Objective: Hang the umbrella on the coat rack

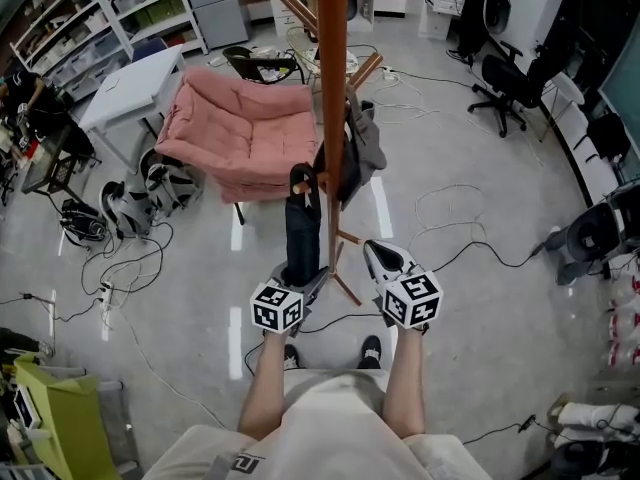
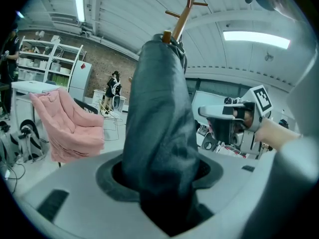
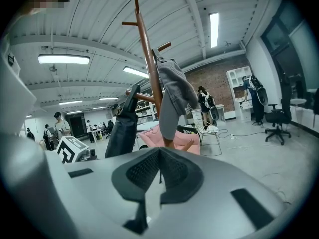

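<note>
One step is left, as I judge it. Your left gripper [image 1: 303, 280] has its jaws clamped on the folded dark umbrella [image 1: 301, 233], upright just beside the pole of the coat rack [image 1: 332, 88] and near a lower peg [image 3: 143, 97], not yet hanging alone. Your right gripper [image 1: 380, 260] has its jaws together, empty.
</note>
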`<control>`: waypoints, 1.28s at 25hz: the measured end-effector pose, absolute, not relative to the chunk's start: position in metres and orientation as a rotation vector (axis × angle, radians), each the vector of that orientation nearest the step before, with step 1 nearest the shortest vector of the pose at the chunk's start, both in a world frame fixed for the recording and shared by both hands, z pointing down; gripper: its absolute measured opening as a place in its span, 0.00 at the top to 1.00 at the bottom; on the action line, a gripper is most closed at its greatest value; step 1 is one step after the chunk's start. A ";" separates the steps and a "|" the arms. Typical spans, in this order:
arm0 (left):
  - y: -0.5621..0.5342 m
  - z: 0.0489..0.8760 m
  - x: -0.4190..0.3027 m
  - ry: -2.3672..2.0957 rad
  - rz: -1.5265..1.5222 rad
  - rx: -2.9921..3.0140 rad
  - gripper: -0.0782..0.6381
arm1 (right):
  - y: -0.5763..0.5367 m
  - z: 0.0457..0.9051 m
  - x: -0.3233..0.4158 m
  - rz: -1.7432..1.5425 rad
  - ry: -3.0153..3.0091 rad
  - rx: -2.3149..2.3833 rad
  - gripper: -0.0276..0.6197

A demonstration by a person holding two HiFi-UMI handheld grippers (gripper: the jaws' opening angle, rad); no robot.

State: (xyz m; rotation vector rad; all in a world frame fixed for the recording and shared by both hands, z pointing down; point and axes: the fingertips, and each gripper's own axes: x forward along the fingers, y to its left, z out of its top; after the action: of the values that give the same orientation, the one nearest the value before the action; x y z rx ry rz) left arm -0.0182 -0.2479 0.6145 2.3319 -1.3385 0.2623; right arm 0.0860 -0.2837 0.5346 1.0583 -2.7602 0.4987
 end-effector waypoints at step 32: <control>-0.260 0.641 -0.014 -1.240 0.350 2.360 0.53 | -0.285 0.541 0.099 0.497 -2.717 1.182 0.95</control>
State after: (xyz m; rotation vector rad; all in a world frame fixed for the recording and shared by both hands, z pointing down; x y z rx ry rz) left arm -0.0140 -0.2600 0.6414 2.3602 -1.2399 0.3498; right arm 0.0986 -0.2851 0.5413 1.1819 -2.7175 0.4966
